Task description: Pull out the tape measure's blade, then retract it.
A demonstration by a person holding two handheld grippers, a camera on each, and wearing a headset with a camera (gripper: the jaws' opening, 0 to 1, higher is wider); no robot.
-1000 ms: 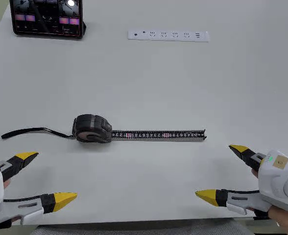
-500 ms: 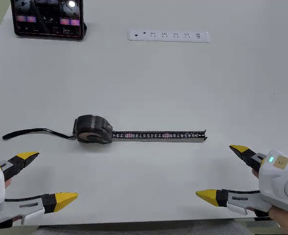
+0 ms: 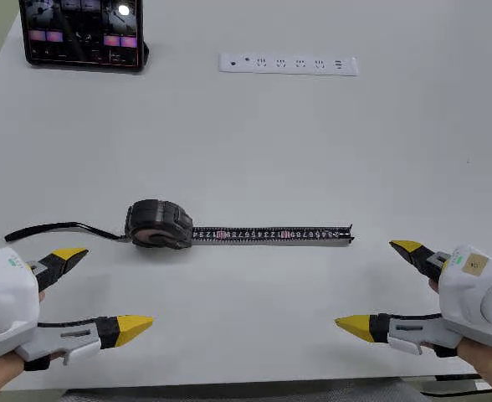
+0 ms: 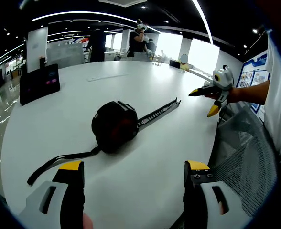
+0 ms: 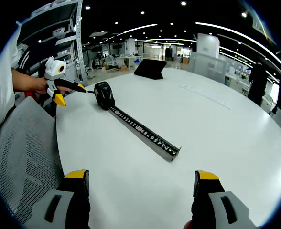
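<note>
Bright, even overhead light (fisheye-warped edges), sharp

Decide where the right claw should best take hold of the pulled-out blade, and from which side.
Probably the hooked end of the blade, approached from its free side, nearest the open right claw. The blade lies flat and thin on the table, and that tip lies farthest from the case.
</note>
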